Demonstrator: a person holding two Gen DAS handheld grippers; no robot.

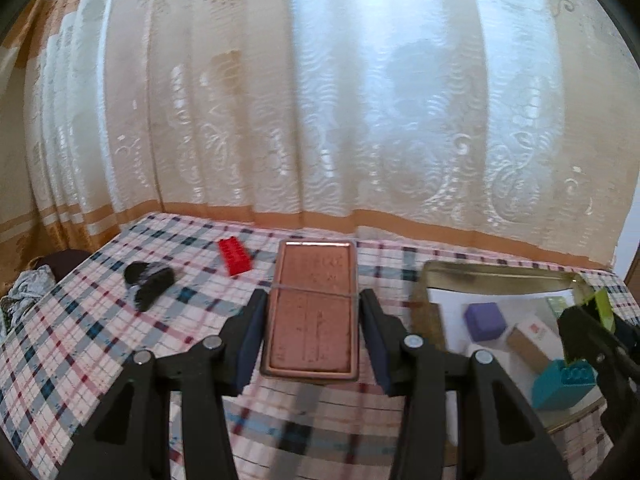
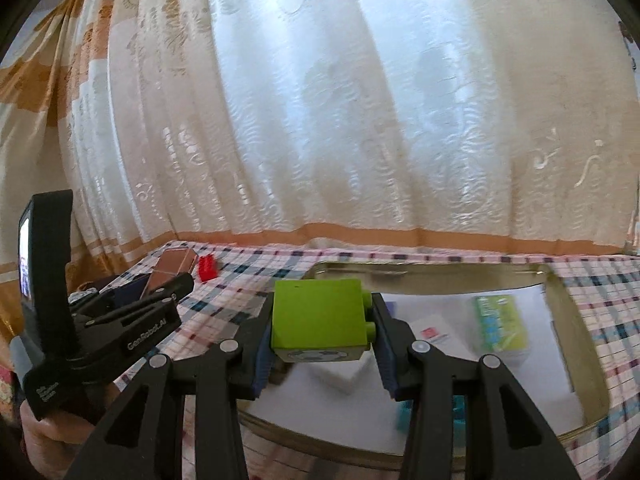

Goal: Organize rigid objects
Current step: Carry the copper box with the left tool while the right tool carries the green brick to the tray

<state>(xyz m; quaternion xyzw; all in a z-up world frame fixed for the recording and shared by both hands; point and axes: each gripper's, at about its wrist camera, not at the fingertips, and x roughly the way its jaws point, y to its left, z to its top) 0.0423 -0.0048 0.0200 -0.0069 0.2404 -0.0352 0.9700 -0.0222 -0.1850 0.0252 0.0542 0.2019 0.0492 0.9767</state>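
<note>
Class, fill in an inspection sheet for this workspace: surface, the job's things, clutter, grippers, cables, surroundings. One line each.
Surface: table under a plaid tablecloth.
Job's things: gold metal tray lined with white paper, holding a purple cube, a teal brick, a tan-and-white box and a green packet. On the cloth: pink rectangular tin, red brick, black hair claw clip.
Clutter: bundled cloth at the table's left edge.
Grippers: left gripper open, straddling the pink tin; right gripper shut on a green block above the tray.
Cables: nothing seen.
Surroundings: cream lace curtain with an orange band behind the table.
</note>
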